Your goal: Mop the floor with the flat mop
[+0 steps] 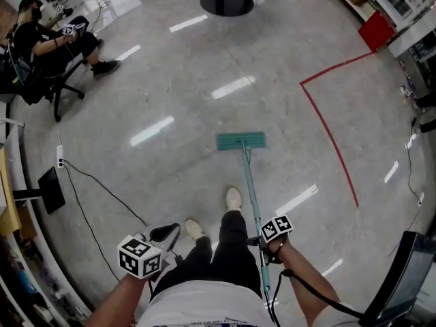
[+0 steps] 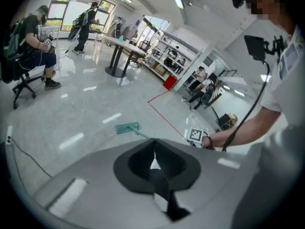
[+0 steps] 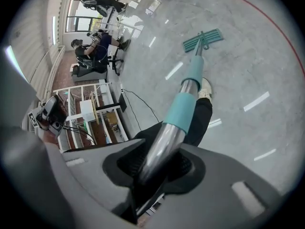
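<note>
The flat mop's teal head point(image 1: 241, 141) lies flat on the glossy grey floor point(image 1: 170, 87), a little ahead of the wearer's front shoe point(image 1: 234, 197). Its handle point(image 1: 252, 196) runs back from the head past that shoe and the black trouser leg point(image 1: 231, 240) to the right gripper point(image 1: 267, 248). In the right gripper view we see the jaws of that gripper point(image 3: 152, 168) pinching the bare metal shaft, just below a teal sleeve point(image 3: 183, 111) on the handle. The left gripper point(image 1: 165, 232) hangs on the other side of the legs, apart from the mop. In its own view its jaws are pressed together with nothing between them point(image 2: 154, 159), and the mop head shows on the floor beyond.

To the right of the mop head a red tape line point(image 1: 327, 128) marks a corner on the floor. On the left a black cable point(image 1: 102, 189) trails from a white power strip point(image 1: 60, 157). Farther off, at the upper left, a seated person point(image 1: 48, 43) sits in an office chair point(image 1: 65, 87). At the top stands a round black base point(image 1: 227, 2).
</note>
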Demonstrator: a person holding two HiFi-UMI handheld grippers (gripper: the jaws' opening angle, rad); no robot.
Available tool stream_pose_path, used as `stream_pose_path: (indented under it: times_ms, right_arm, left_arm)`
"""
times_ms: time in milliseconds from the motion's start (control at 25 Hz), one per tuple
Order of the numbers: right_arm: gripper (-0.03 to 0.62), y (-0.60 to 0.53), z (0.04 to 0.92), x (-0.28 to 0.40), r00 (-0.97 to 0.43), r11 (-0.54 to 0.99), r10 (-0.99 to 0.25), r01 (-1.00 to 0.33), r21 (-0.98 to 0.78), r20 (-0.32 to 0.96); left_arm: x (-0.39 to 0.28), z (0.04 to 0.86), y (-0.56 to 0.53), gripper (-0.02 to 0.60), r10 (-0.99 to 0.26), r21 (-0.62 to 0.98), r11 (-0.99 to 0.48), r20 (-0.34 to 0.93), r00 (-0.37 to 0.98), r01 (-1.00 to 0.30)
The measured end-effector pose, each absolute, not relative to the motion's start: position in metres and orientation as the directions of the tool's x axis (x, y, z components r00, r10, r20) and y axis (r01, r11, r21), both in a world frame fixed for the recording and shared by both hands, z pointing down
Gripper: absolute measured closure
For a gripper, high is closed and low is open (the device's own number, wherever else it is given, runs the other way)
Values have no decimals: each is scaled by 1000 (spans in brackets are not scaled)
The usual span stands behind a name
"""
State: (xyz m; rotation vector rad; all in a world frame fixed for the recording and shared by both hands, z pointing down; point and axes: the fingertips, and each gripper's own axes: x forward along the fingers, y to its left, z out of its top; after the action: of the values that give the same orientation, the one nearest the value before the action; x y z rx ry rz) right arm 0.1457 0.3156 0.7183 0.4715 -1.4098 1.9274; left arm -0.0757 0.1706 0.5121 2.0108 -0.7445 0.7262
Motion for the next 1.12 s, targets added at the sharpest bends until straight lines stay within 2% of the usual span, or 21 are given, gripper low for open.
stream_pose_path:
  times_ms: [1120]
  right_arm:
    - [476, 238, 724, 181, -662, -78, 364, -722, -687, 655]
  left_arm:
    - [-30, 511, 123, 577, -229, 513, -447, 727, 648, -733]
